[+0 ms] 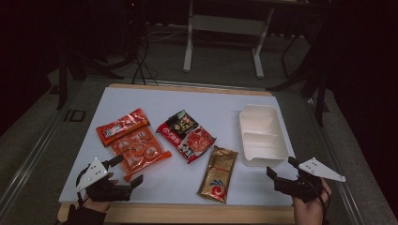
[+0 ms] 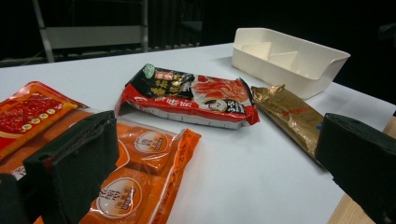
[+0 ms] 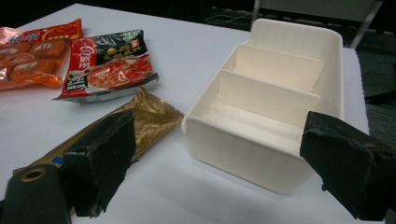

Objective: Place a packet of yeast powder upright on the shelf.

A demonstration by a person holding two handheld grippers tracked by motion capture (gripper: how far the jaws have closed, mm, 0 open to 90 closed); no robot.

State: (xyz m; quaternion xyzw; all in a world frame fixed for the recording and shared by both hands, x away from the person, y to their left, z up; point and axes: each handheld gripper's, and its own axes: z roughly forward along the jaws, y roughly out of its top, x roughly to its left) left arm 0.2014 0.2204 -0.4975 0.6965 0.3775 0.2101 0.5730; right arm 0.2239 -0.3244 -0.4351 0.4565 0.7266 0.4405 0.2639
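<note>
Tabletop [image 1: 155, 101]: matt white sheet, smooth; bare pale wood along the near edge.
Orange packet [image 1: 139, 151]: glossy clear-and-orange plastic film, wrinkled over the portions inside.
Red-orange packet [image 1: 122, 125]: shiny printed plastic film.
Red-and-black packet [image 1: 186, 135]: glossy printed film, creased at the sealed ends.
Gold packet [image 1: 218, 173]: metallic foil-like film, crinkled, reflective.
White tray [image 1: 277, 140]: smooth matt cream plastic, moulded dividers.
Left claw [image 1: 128, 170]: matt black, rough foam-like pads.
Right claw [image 1: 280, 169]: the same matt black padding, frayed at the edges.

Four snack packets [image 1: 187, 135], one white tray [image 1: 277, 140]
</note>
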